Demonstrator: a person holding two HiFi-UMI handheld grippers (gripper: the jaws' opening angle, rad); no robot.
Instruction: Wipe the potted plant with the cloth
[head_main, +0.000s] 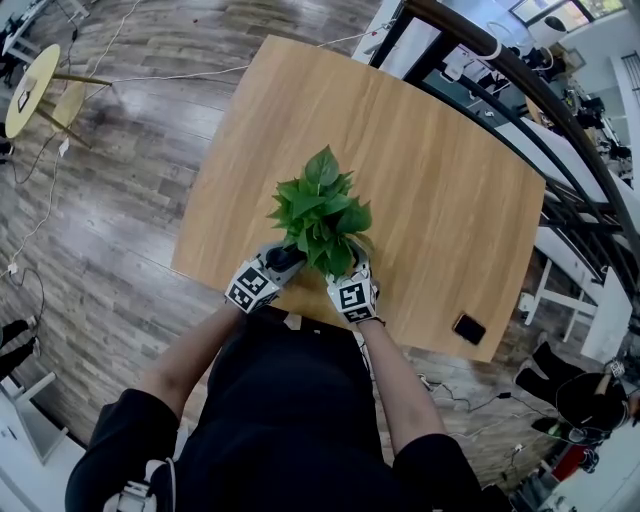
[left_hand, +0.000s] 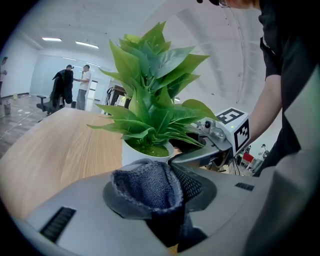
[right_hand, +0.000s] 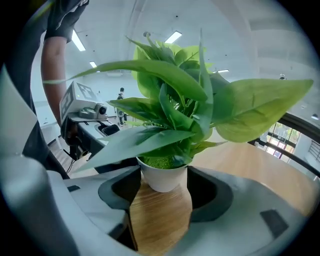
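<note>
The potted plant (head_main: 322, 208), green leaves in a small white pot (right_hand: 162, 175), stands near the front edge of the wooden table (head_main: 430, 150). My left gripper (head_main: 282, 262) sits at the plant's left, shut on a blue-grey cloth (left_hand: 147, 187) bunched between its jaws. The pot (left_hand: 135, 154) is just beyond that cloth. My right gripper (head_main: 358, 268) is at the plant's right with its jaws wide apart. In the right gripper view the pot stands between the fingertips of that gripper (right_hand: 160, 200); I cannot tell if they touch it. Leaves hide the pot in the head view.
A dark phone (head_main: 468, 327) lies at the table's front right corner. A black railing (head_main: 560, 110) runs past the table's right side. A round yellow stool (head_main: 30, 88) stands on the wood floor at far left. Two people (left_hand: 75, 85) stand far behind.
</note>
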